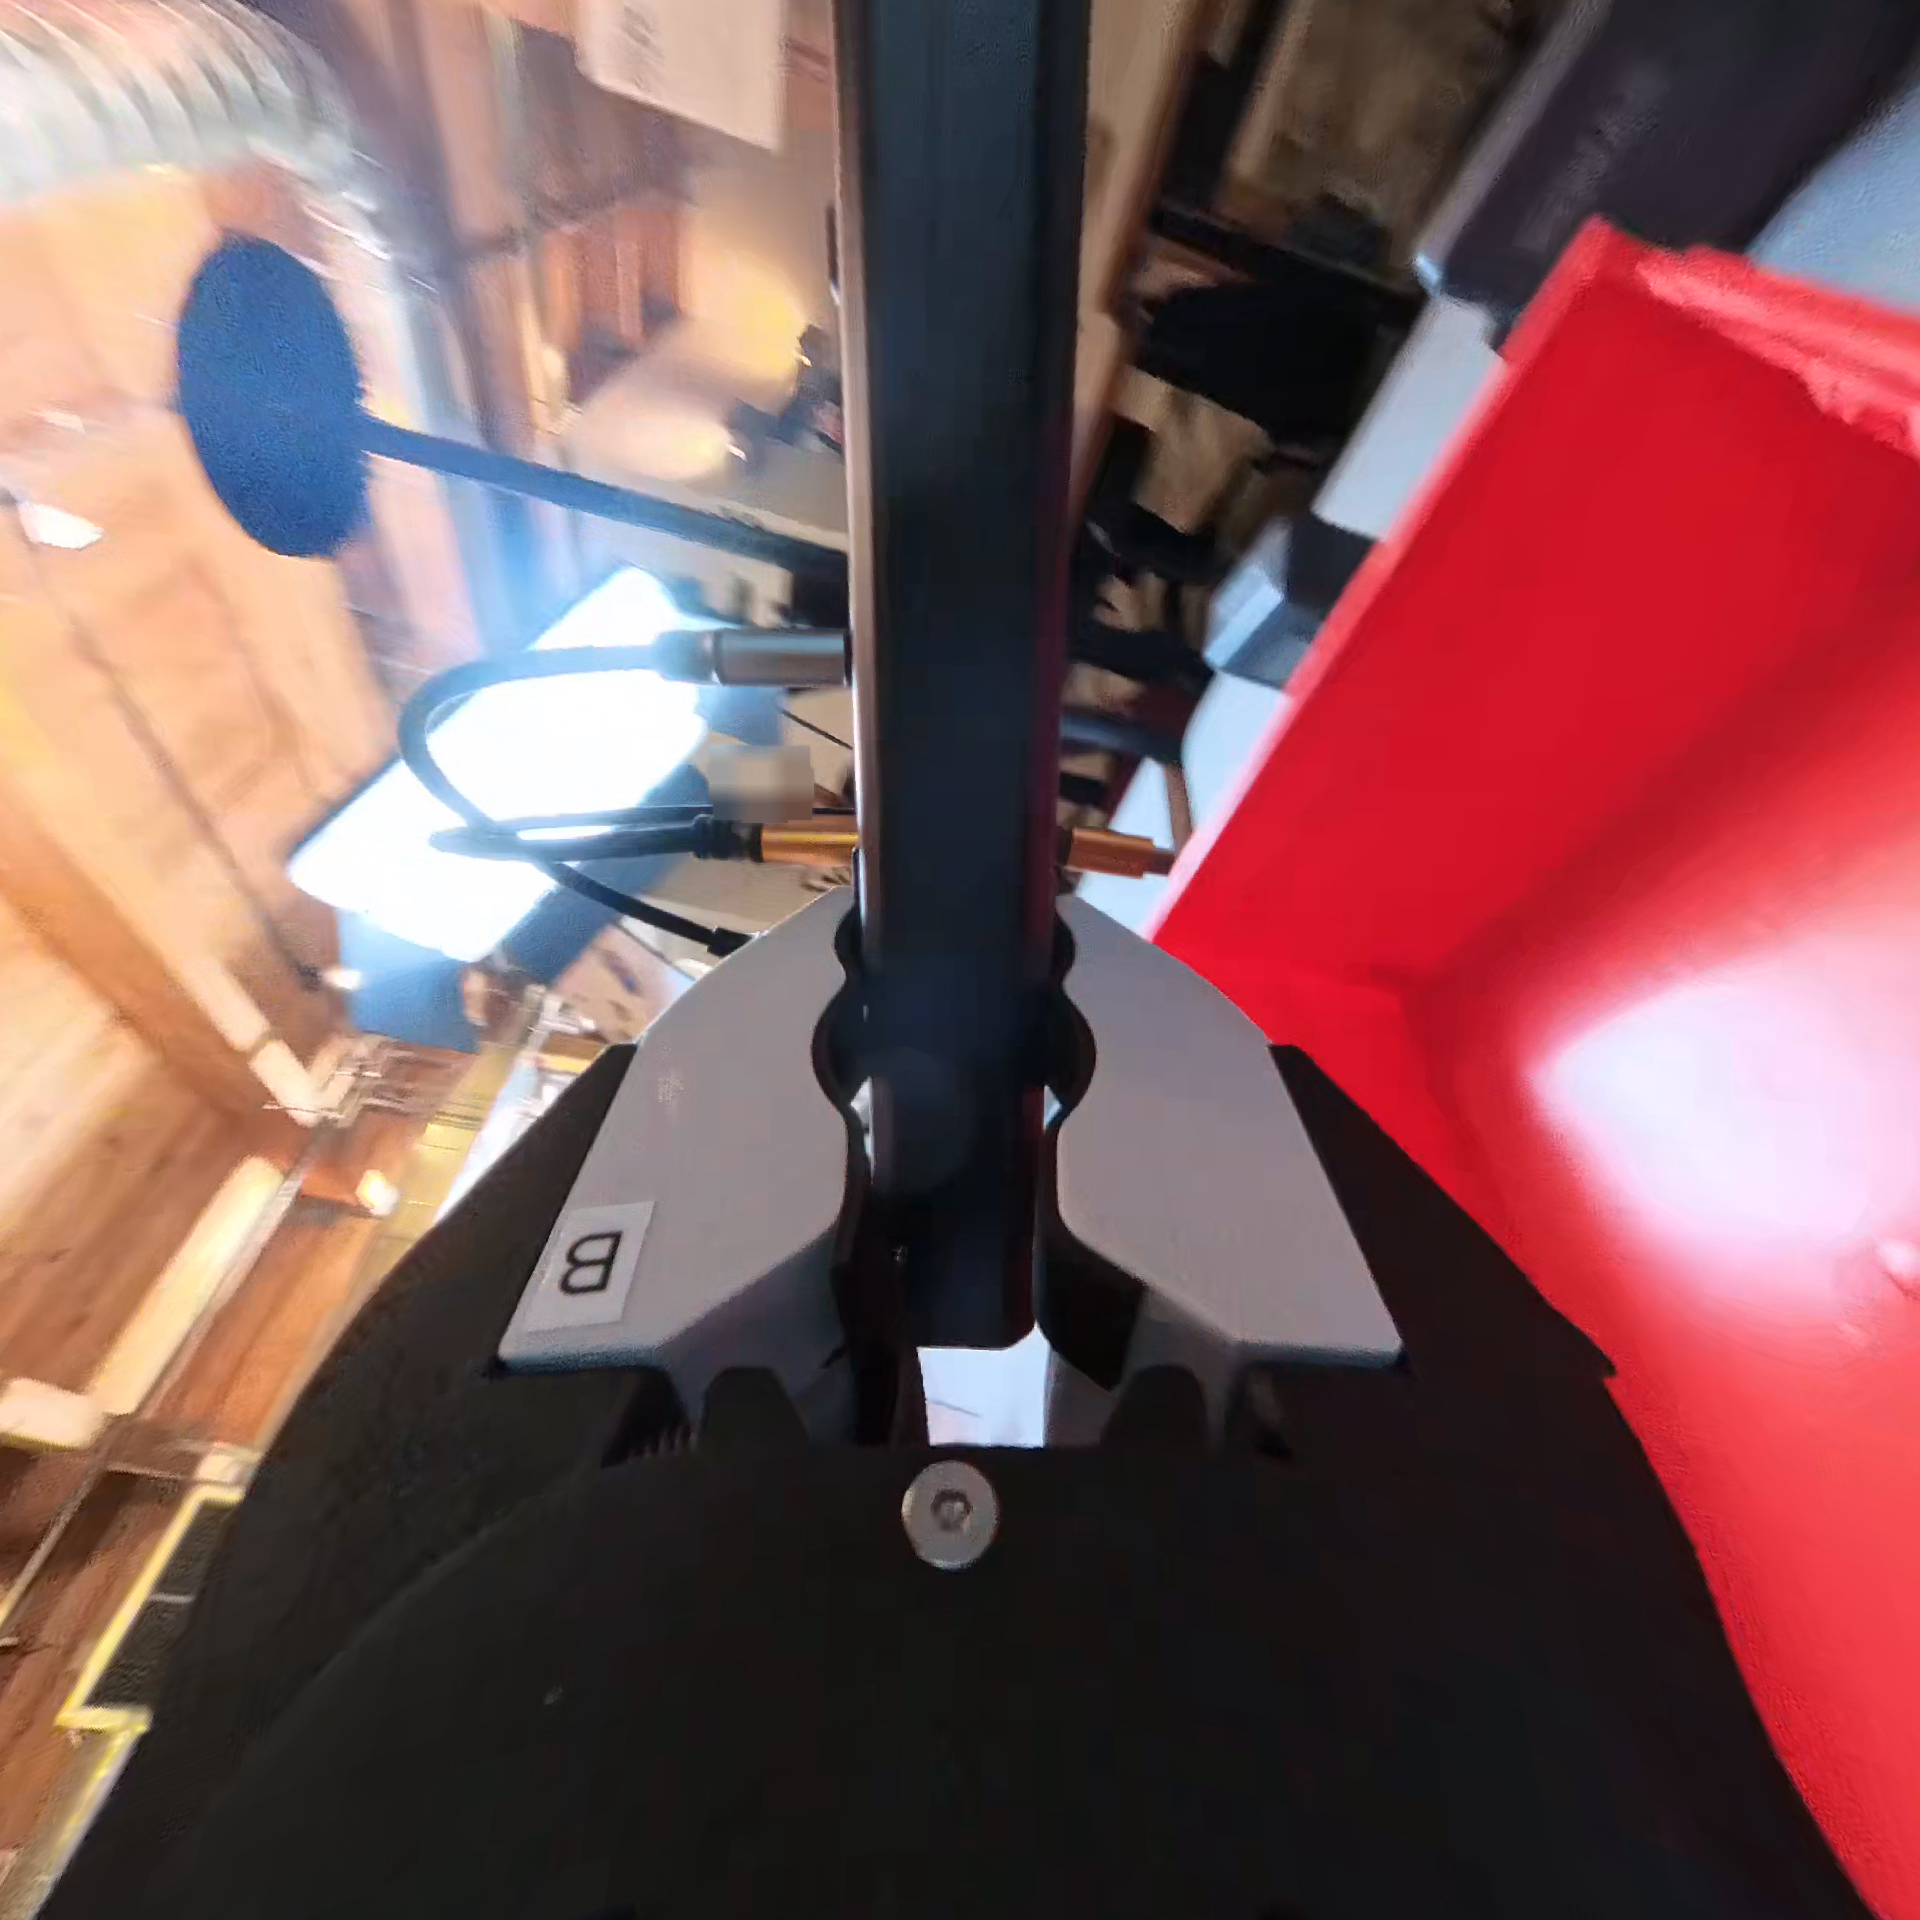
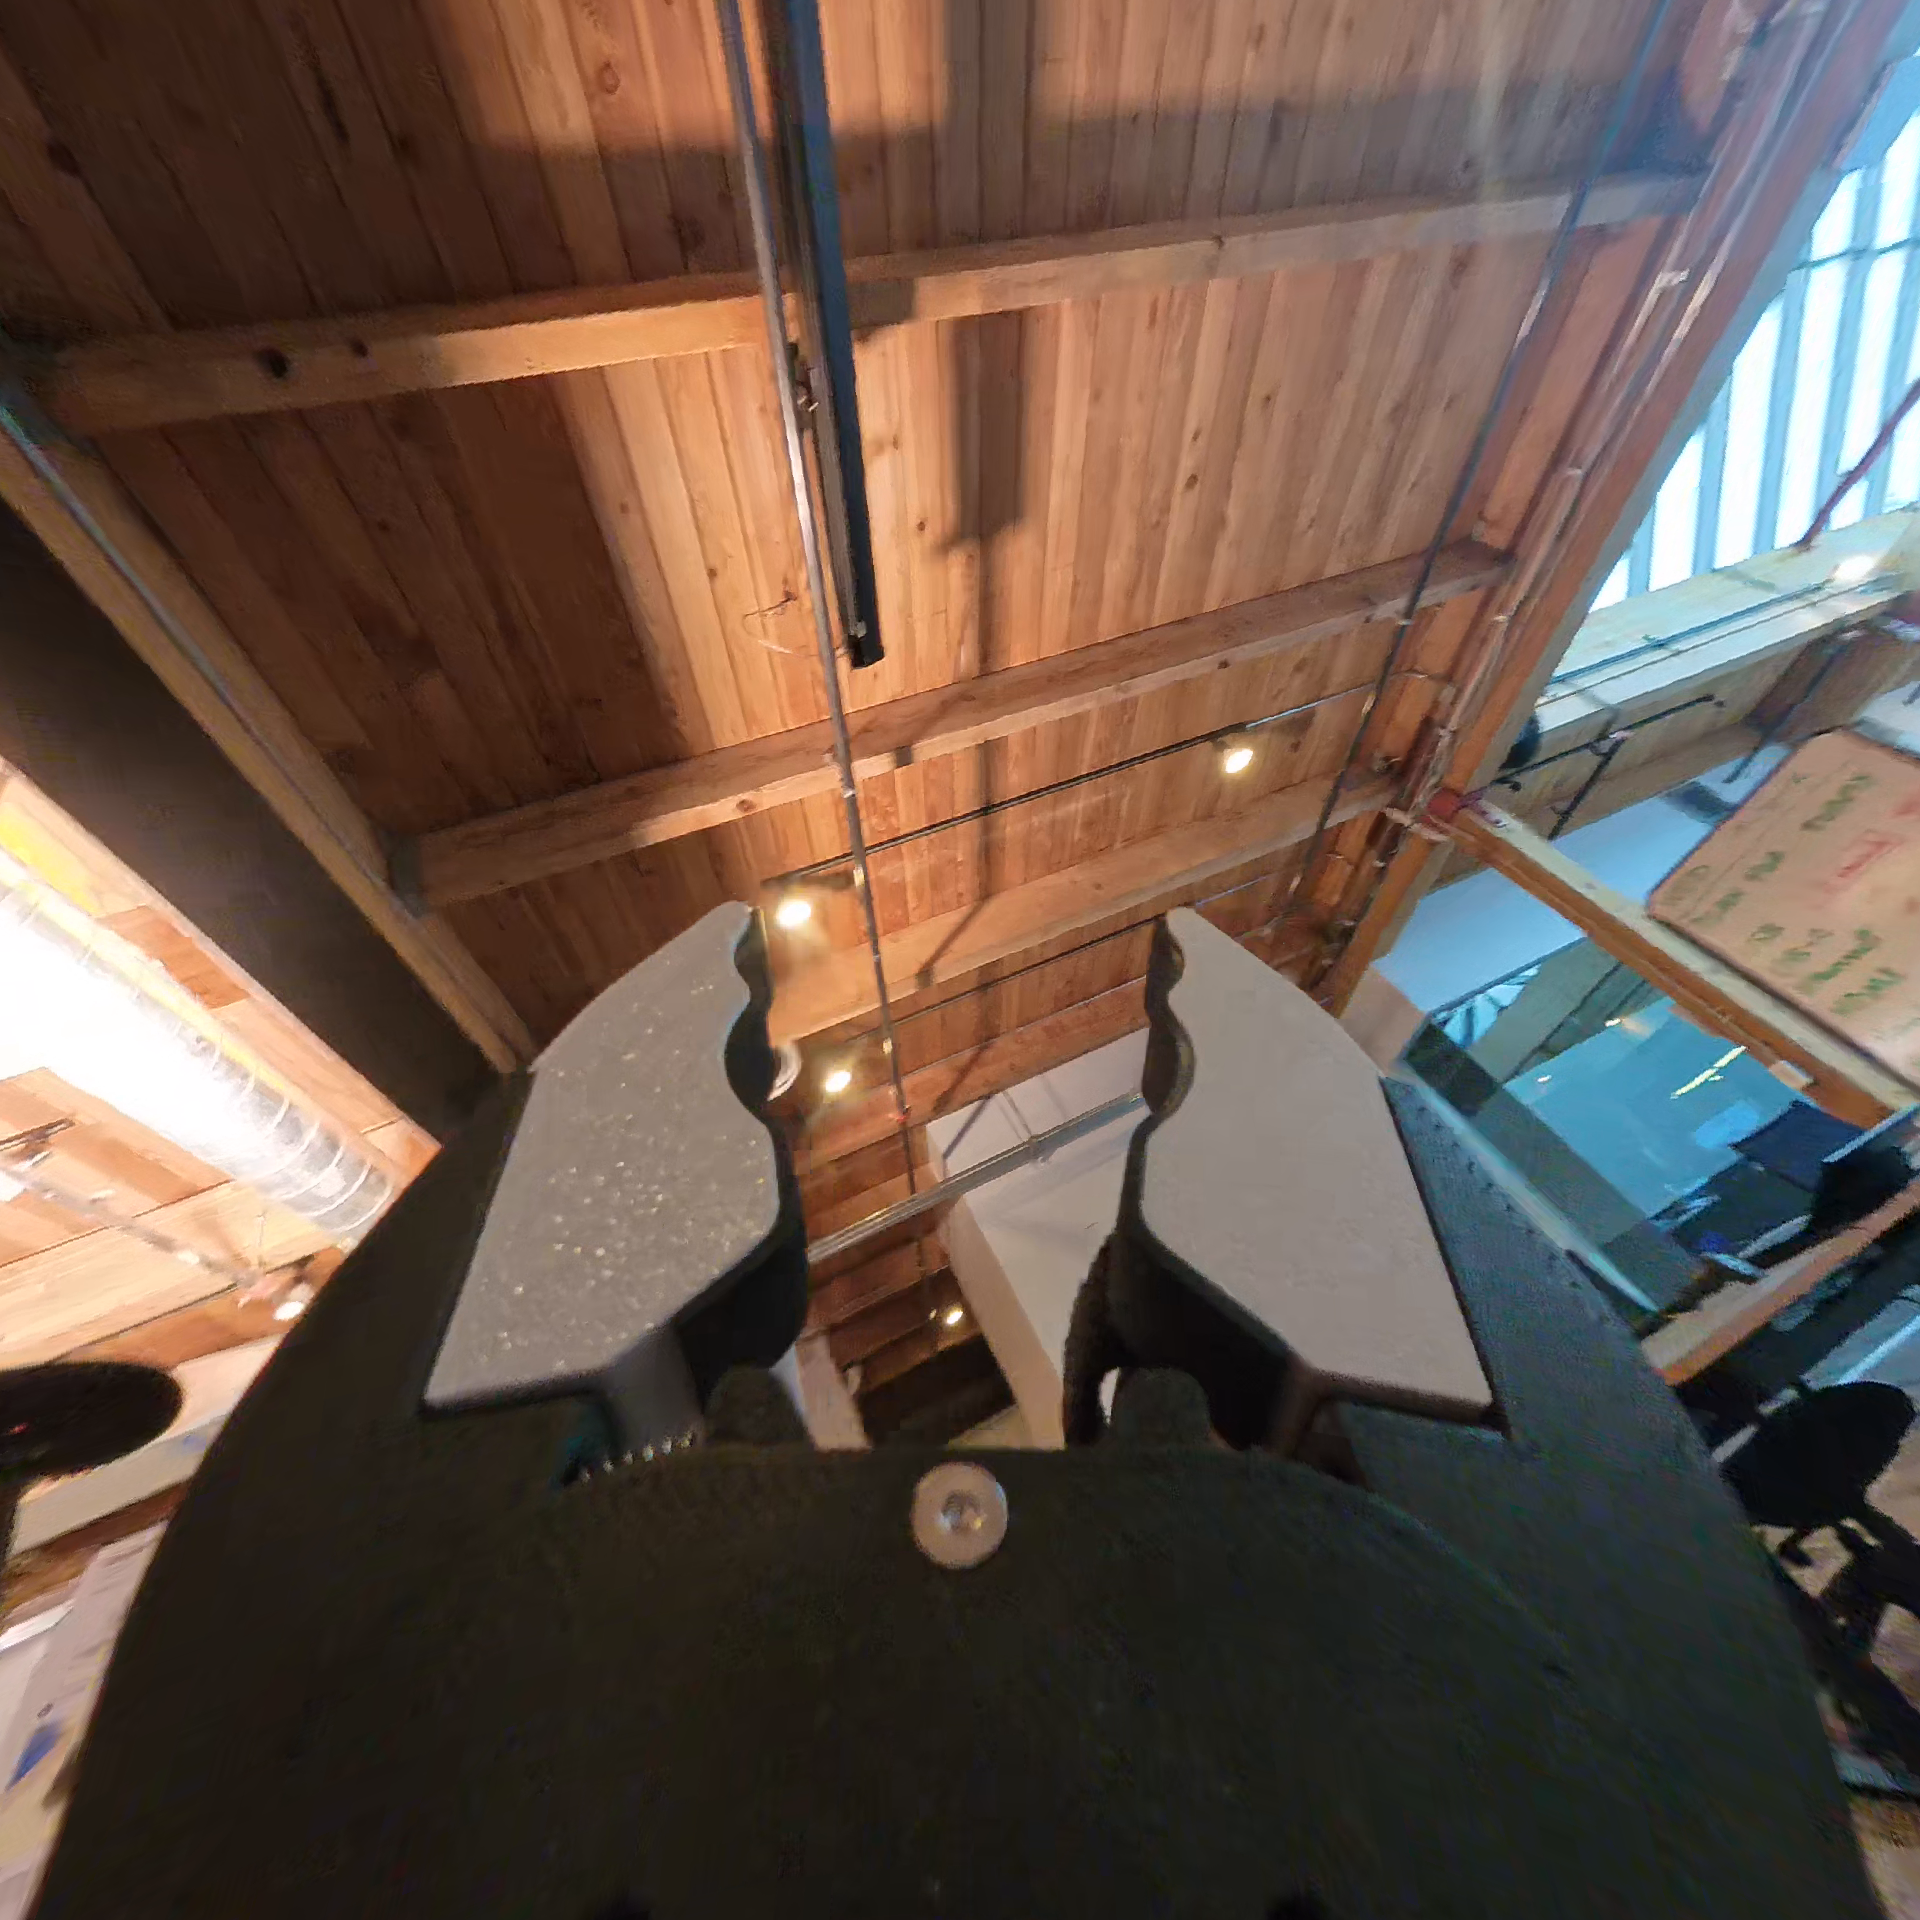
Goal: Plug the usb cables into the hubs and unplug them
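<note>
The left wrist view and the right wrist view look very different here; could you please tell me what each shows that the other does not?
Only the left wrist view shows the left gripper shut on a dark hub, with cable plugs entering its side and a red bin to the right. Only the right wrist view shows the right gripper open and empty, pointing up at a wooden ceiling with spotlights. Both share grey fingers on a black gripper body.

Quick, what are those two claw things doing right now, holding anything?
Left gripper: closed on a long dark grey flat hub with cables plugged into its sides.
Right gripper: open, holding nothing, pointed at the wooden ceiling.
</note>
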`<state>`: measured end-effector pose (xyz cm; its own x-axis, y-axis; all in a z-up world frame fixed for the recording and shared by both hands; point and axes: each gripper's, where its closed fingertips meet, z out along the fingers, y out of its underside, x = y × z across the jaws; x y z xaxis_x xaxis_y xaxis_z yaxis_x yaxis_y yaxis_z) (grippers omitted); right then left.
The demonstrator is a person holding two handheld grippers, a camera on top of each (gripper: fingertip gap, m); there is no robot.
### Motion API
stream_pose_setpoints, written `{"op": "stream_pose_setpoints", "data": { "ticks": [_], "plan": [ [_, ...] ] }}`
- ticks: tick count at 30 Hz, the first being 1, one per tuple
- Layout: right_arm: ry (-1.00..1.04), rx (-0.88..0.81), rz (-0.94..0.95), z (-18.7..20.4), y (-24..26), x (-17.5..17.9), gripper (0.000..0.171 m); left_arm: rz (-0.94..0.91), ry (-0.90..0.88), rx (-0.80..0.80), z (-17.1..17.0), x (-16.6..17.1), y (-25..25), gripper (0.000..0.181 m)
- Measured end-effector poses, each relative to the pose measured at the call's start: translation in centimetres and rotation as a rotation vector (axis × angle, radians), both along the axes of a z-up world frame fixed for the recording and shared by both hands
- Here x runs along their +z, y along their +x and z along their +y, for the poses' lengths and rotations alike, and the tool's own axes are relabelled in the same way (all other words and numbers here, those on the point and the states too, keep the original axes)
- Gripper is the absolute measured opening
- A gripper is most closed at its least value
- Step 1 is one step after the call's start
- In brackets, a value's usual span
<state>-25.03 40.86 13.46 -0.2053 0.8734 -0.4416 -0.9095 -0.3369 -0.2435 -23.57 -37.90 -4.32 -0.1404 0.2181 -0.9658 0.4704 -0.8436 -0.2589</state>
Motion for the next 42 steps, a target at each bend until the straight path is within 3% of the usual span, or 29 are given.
{"op": "stream_pose_setpoints", "data": {
  "ticks": [4, 8, 12, 14, 16, 19, 22, 24, 28, 30, 33, 35, 38, 40, 42],
  "plan": [
    [0.194, 0.212, -0.094, -6.0, -2.6, 2.0, 0.069, 0.154, -0.141, -0.124, 5.1, 6.0, 0.4, 0.030],
    [0.476, 0.589, -0.314, -15.4, -5.2, 2.1, 0.064, 0.169, -0.308, -0.281, 12.1, 8.0, -0.3, 0.031],
    [0.822, 0.967, -0.527, -25.3, -4.4, -1.4, 0.065, 0.123, -0.452, -0.421, 18.1, 7.5, -1.2, 0.031],
    [1.014, 1.262, -0.668, -29.9, -2.5, -4.5, 0.062, 0.111, -0.499, -0.484, 20.4, 7.1, -1.4, 0.031],
    [1.114, 1.594, -0.681, -33.6, 0.0, -6.7, 0.067, 0.109, -0.538, -0.543, 22.4, 6.8, -1.3, 0.031],
    [1.071, 1.930, -0.740, -38.4, 0.5, -10.0, 0.073, 0.133, -0.598, -0.610, 24.6, 6.8, -0.8, 0.031],
    [0.877, 2.288, -0.804, -42.7, 1.1, -12.3, 0.074, 0.189, -0.650, -0.633, 25.6, 7.5, -0.1, 0.031],
    [0.797, 2.422, -0.834, -44.9, 2.1, -13.5, 0.073, 0.214, -0.666, -0.644, 25.9, 7.8, 0.3, 0.030],
    [0.728, 2.527, -0.817, -47.5, 4.4, -14.1, 0.058, 0.211, -0.717, -0.653, 26.1, 7.2, 0.4, 0.031],
    [0.641, 2.556, -0.772, -47.9, 4.6, -13.8, 0.034, 0.188, -0.720, -0.646, 26.1, 6.6, 0.2, 0.031],
    [0.576, 2.499, -0.776, -48.1, 4.2, -14.6, 0.031, 0.192, -0.722, -0.631, 26.1, 6.1, 0.1, 0.031],
    [0.544, 2.445, -0.728, -47.6, 4.0, -14.7, 0.030, 0.227, -0.614, -0.654, 26.4, 6.2, 0.2, 0.036],
    [0.490, 2.356, -0.691, -45.7, 2.7, -14.1, 0.031, 0.339, -0.127, -0.706, 25.7, 7.7, 1.3, 0.070],
    [0.436, 2.281, -0.691, -44.2, 1.2, -13.9, 0.031, 0.429, 0.367, -0.754, 24.8, 7.9, 2.2, 0.078],
    [0.389, 2.214, -0.688, -42.9, 0.0, -14.3, 0.031, 0.387, 1.102, -0.892, 26.1, 5.8, 2.5, 0.086]
  ]
}}
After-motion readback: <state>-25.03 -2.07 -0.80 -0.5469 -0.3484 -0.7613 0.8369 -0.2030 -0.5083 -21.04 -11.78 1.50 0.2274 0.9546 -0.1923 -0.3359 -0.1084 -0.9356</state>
